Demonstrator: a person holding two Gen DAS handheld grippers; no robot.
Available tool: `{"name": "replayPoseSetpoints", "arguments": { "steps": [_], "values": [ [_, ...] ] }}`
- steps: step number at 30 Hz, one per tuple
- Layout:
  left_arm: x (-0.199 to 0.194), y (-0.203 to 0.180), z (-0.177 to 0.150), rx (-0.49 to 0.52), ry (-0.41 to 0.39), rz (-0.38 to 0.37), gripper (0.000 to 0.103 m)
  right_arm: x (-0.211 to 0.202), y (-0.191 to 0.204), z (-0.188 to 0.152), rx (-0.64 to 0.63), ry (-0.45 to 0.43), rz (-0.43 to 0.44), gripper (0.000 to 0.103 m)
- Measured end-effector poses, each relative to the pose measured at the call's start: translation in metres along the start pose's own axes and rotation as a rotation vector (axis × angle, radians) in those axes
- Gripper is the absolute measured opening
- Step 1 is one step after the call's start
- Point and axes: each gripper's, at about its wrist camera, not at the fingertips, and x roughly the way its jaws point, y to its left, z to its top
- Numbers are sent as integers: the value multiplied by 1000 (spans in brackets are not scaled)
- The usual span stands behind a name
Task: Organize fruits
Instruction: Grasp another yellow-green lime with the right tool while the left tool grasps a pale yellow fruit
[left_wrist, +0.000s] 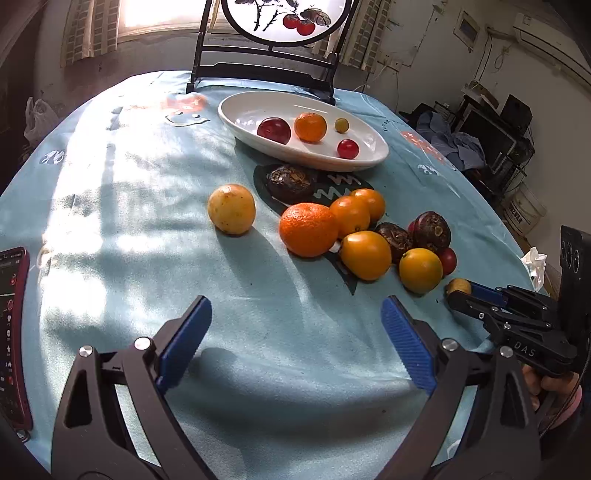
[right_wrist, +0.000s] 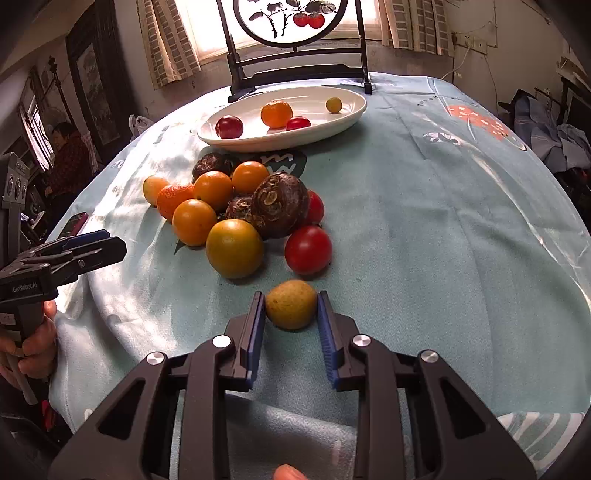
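Observation:
A white oval dish (left_wrist: 236, 120) (right_wrist: 347, 110) at the back of the table holds a tangerine, two red fruits and a small green one. A pile of oranges (left_wrist: 308, 229) (right_wrist: 234, 247), dark brown fruits (right_wrist: 280, 205) and red tomatoes (right_wrist: 308, 249) lies in front of it. A yellow round fruit (left_wrist: 231, 209) sits apart on the left. My right gripper (right_wrist: 291, 304) (left_wrist: 460, 291) is shut on a small yellow-green fruit (right_wrist: 291, 303) (left_wrist: 458, 285) resting on the cloth. My left gripper (left_wrist: 295, 332) (right_wrist: 110, 242) is open and empty above the cloth.
A light blue cloth (left_wrist: 110, 221) covers the round table. A dark wooden stand with a round painted panel (left_wrist: 266, 70) rises behind the dish. A phone (left_wrist: 13, 332) lies at the table's left edge. A person (right_wrist: 68, 155) sits far left.

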Motion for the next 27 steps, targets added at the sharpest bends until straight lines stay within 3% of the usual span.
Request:
{"name": "replayPoseSetpoints", "arguments": {
  "steps": [3,6,13,20,22,27],
  "values": [
    [-1,5,4,-15,-11,-20,94,-2,-3,0,19,-13,0,28],
    [0,15,16,-34,-24,22,91,-3,-5,0,27,-13,6,29],
    [5,40,53,-80,-62,58,63,-1,-7,0,44,-1,24,29],
    [32,46,66,-80,-7,70,55,1,-9,2,52,7,36,29],
    [38,46,67,-74,2,83,46,1,-9,1,54,10,38,29],
    [46,43,66,-65,26,72,45,2,-11,2,62,14,47,29]
  ]
}}
